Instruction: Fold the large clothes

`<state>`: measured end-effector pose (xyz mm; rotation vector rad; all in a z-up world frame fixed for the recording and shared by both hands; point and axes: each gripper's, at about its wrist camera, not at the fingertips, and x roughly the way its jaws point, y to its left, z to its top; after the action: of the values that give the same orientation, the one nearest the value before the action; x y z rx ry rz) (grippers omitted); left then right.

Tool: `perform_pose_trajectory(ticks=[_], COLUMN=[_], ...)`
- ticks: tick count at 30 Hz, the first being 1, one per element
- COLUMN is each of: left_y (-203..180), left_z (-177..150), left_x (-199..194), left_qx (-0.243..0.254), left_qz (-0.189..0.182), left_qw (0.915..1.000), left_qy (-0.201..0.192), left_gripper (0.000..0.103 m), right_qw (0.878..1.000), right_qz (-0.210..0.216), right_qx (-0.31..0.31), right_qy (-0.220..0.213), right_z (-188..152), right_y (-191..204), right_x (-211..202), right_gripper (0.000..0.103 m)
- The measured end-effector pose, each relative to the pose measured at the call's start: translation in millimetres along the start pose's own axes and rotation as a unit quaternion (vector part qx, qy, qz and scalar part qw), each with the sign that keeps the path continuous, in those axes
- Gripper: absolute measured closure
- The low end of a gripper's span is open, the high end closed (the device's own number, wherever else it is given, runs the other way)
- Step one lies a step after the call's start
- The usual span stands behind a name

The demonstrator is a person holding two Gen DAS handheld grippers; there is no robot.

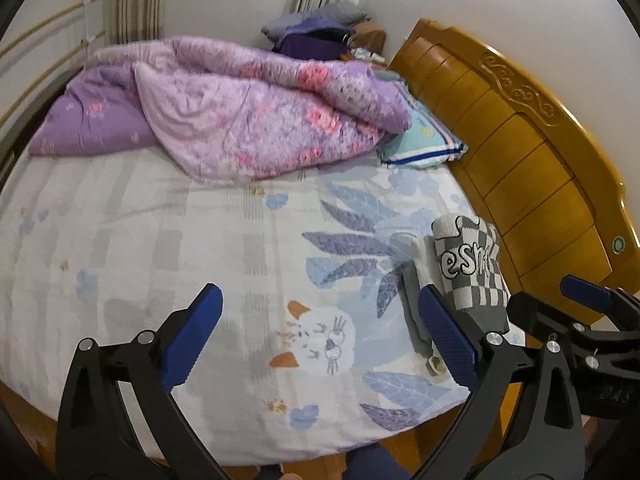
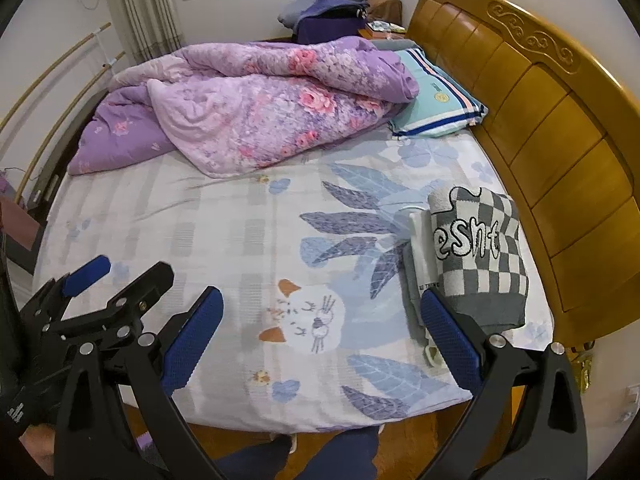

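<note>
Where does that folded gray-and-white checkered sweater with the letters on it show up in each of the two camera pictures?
Left wrist view: the checkered sweater lies at lower right, just past the tip of this gripper's right finger.
Right wrist view: the checkered sweater lies right of center, folded on the sheet, close to the wooden headboard.
Shared landmark: the cat face printed on the sheet, left of the sweater in both.

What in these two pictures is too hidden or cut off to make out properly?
- Grey-and-white checkered folded garment: right wrist view, its lettering runs round the fold, so the whole word is unreadable.
- Pale folded clothes beneath it: both views, mostly covered by the garment.
- Teal striped pillow: left wrist view, partly under the purple floral quilt.
- Left tongs and right tongs: open, handles cut by the bottom edge.
</note>
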<state>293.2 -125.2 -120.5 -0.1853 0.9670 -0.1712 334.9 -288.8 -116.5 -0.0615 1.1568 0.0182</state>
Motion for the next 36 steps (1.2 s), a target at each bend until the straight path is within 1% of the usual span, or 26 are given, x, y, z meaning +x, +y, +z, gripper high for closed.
perform_pose_trajectory(ticks=[4, 7, 9, 15, 20, 28, 36], left_y=[2, 3, 4, 9, 3, 4, 6], left_z=[0, 1, 2, 3, 5, 5, 6], left_x=[-20, -33, -41, -59, -71, -67, -60], left_qx=[-0.003, 0.004, 0.009, -0.005, 0.011, 0.006, -0.001], left_qz=[0.006, 0.01, 0.012, -0.003, 0.022, 0.025, 0.017], left_qw=[0.9999, 0.9998, 0.9996, 0.9993, 0.9982, 0.9984, 0.999], left_qy=[-0.013, -0.014, -0.022, -0.037, -0.055, -0.051, -0.042], left_gripper=[0.005, 0.005, 0.005, 0.005, 0.005, 0.005, 0.005], right_qw=[1.0, 1.0, 1.0, 1.0, 0.999, 0.999, 1.0], right_qz=[0.006, 0.013, 0.016, 0.01, 0.006, 0.002, 0.0], right_qx=[0.003, 0.003, 0.003, -0.003, -0.008, -0.012, -0.013], right_qy=[-0.009, -0.013, -0.016, -0.026, -0.033, -0.03, -0.027], right_z=[-4, -5, -6, -6, -7, -3, 0], right_y=[6, 13, 15, 21, 24, 24, 22], right_x=[-13, -22, -28, -42, -47, -47, -44], right_gripper=[0.008, 0.008, 0.008, 0.008, 0.008, 0.008, 0.008])
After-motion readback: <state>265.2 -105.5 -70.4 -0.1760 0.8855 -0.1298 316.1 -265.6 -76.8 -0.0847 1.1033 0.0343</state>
